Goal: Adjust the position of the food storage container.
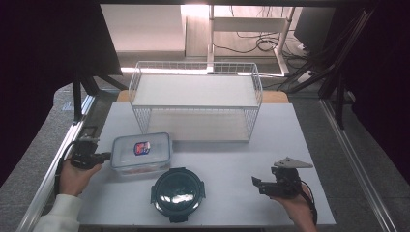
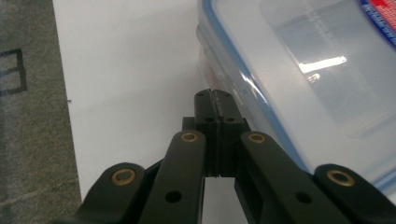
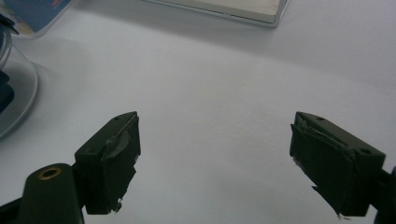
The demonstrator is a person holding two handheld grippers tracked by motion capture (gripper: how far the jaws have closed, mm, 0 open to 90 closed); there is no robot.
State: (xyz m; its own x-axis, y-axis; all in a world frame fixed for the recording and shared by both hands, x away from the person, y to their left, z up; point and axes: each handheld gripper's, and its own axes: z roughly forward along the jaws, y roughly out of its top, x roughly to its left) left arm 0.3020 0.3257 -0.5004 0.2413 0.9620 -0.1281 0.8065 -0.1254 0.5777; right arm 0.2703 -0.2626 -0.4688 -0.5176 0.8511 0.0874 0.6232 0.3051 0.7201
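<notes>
A clear rectangular food box (image 1: 141, 153) with a blue-edged lid and a red and blue label sits on the white table (image 1: 232, 159) at the left. My left gripper (image 1: 107, 156) is shut, its tips right at the box's left side; in the left gripper view its closed jaws (image 2: 213, 95) meet beside the box wall (image 2: 289, 93). A round dark-lidded glass container (image 1: 177, 193) stands near the front edge. My right gripper (image 1: 256, 183) is open low over bare table at the front right, nothing between its fingertips (image 3: 215, 156).
A white wire two-tier rack (image 1: 196, 99) stands at the back of the table. The round container's glass edge (image 3: 16, 98) lies left of the right gripper. The table's left edge and grey floor (image 2: 28, 116) are close to the left gripper.
</notes>
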